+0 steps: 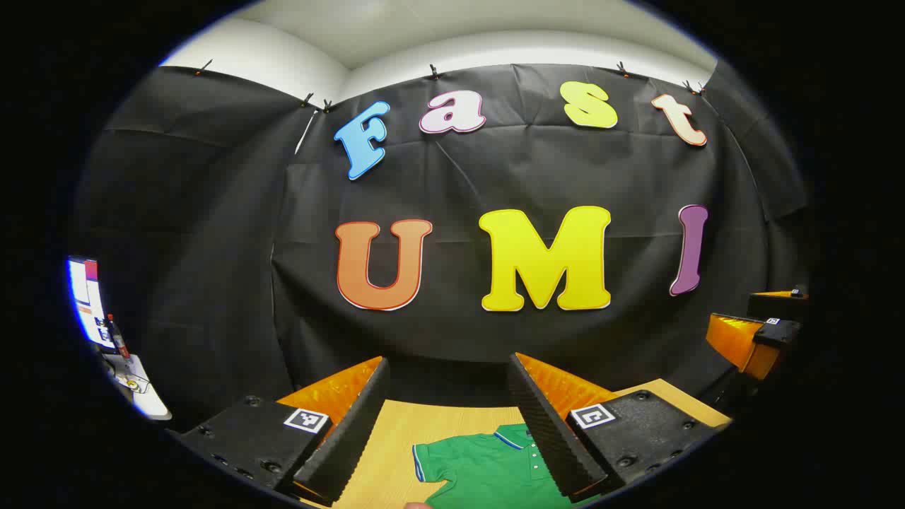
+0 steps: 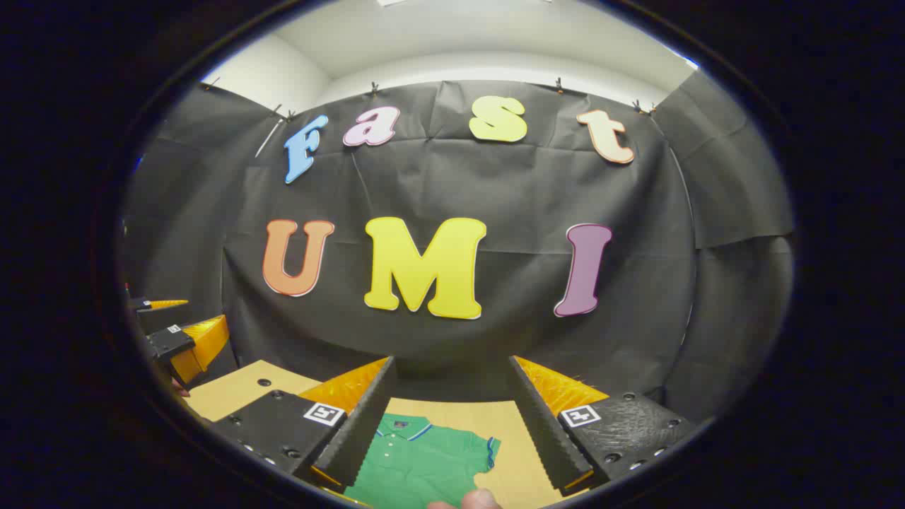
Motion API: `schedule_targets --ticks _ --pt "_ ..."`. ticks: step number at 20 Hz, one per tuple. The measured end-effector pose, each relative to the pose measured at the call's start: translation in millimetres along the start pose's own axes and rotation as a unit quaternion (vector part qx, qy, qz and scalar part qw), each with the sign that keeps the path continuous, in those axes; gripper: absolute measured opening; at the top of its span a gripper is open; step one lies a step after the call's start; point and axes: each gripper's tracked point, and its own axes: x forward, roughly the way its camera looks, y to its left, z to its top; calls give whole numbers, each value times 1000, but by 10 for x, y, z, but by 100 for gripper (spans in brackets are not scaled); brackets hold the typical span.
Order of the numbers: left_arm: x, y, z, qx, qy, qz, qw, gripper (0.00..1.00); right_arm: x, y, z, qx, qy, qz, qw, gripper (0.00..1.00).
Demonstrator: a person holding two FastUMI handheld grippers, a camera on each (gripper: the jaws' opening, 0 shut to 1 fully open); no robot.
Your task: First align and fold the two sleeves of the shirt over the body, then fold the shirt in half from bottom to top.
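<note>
Both grippers, left gripper (image 1: 449, 424) and right gripper (image 2: 449, 424), hang released above the desk (image 1: 396, 438); the shirt (image 1: 488, 470) lies flat below, sleeves unfolded. We judge uneven pinches risk misaligned sleeves or a dragged, bunched body.

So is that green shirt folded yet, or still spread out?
Spread out. The green shirt lies flat on the table, collar up, each short sleeve sticking out sideways, unfolded.
</note>
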Motion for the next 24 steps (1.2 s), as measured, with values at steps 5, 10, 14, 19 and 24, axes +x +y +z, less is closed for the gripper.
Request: schedule_targets --ticks 5,10,14,19,24 --pt "21 40 6 1 -1 1 1000 100 21 -25 29 5 -4 -7 1000 95" --pt "64 30 -13 4 2 1 1000 100 62 -9 -29 1 0 -1 1000 95" --pt "81 4 -9 4 2 -1 1000 100 110 -53 -80 1 4 -3 1000 96" --pt "100 4 -49 -2 7 1 1000 100 168 -152 -221 -3 23 -8 1000 96" --pt "134 -62 -193 -8 24 -4 1000 100 182 -367 -622 -11 69 -24 997 95"
